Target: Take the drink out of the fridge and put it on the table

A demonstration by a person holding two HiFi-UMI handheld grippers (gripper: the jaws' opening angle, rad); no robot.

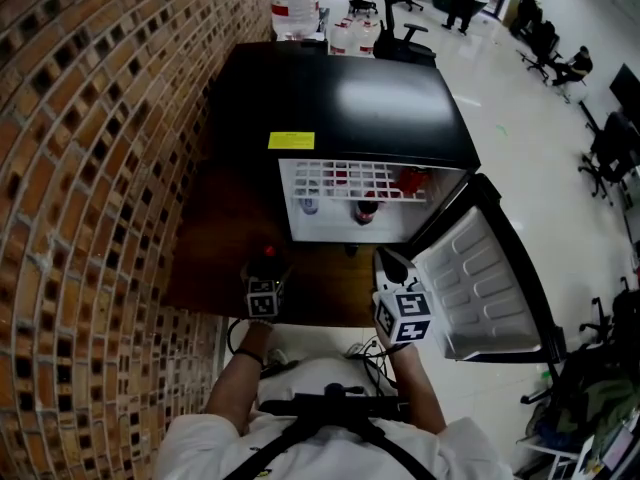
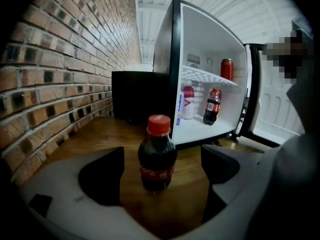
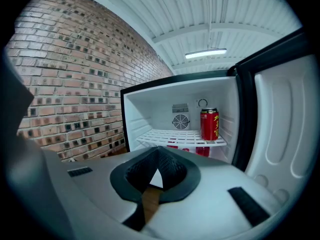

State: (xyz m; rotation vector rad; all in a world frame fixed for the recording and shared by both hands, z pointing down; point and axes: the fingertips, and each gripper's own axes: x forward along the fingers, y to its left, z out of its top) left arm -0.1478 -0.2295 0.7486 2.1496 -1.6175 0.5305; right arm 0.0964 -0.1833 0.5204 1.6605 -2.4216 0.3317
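Wooden worktop [image 2: 95, 134] carries the cola bottle [image 2: 157, 154], upright just in front of the open fridge [image 1: 340, 98]. My left gripper [image 2: 161, 170] is released, its jaws wide on either side of the bottle and clear of it. My right gripper [image 3: 156, 156] is clenched on nothing (the fridge door [image 1: 480, 278] hangs open beside it). I judge the placing done; next I'd back the left away without clipping the bottle.

Left gripper [image 2: 161, 154] jaws apart, right gripper [image 3: 156, 166] together.

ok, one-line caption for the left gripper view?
Cola bottle stands on the wooden table between the open left tool, open fridge behind.
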